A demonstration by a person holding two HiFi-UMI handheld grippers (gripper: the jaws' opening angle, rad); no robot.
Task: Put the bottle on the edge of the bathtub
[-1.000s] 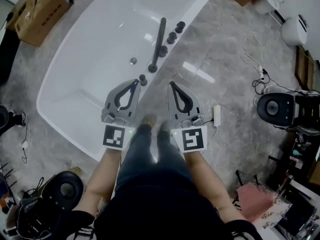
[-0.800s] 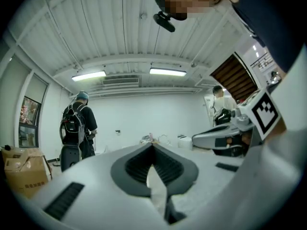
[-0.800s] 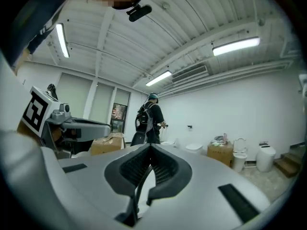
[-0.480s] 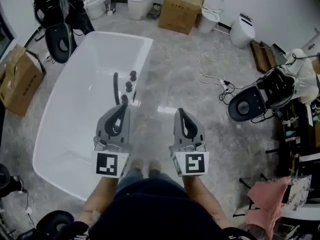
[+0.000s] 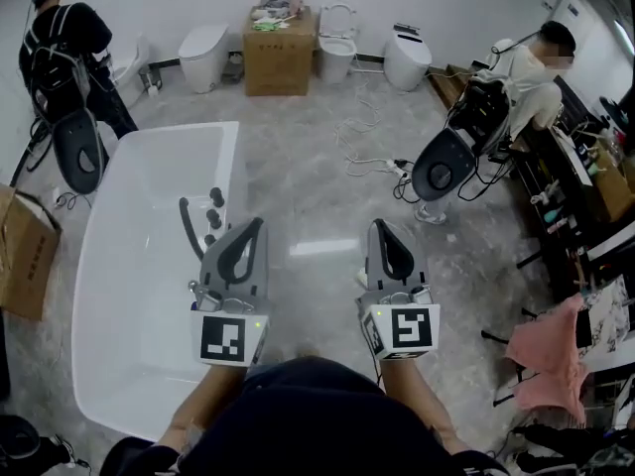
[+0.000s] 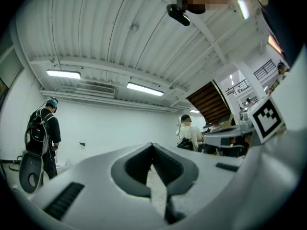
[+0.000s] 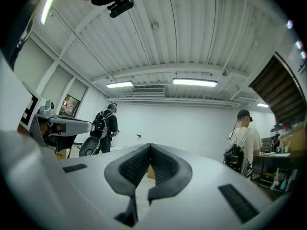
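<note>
No bottle shows in any view. The white bathtub (image 5: 129, 276) lies on the floor at the left of the head view, with a black faucet (image 5: 186, 228) and black knobs (image 5: 214, 198) on its right rim. My left gripper (image 5: 259, 223) is held above the tub's right edge, shut and empty. About level with it, my right gripper (image 5: 381, 224) hangs over the bare marble floor, also shut with nothing in it. In the left gripper view the left gripper (image 6: 152, 145) points across the room, and so does the right gripper (image 7: 150, 145) in its own view.
Toilets (image 5: 203, 53) and a cardboard box (image 5: 278, 53) line the back wall. One person (image 5: 64, 38) stands at the back left, another (image 5: 531, 67) at the right by a black round machine (image 5: 442, 167). Cables (image 5: 362, 137) lie on the floor. Another box (image 5: 20, 251) sits left of the tub.
The head view has swung up from the tub to the room. Both grippers rose and tilted toward level, staying shut. The tub now lies further left.
</note>
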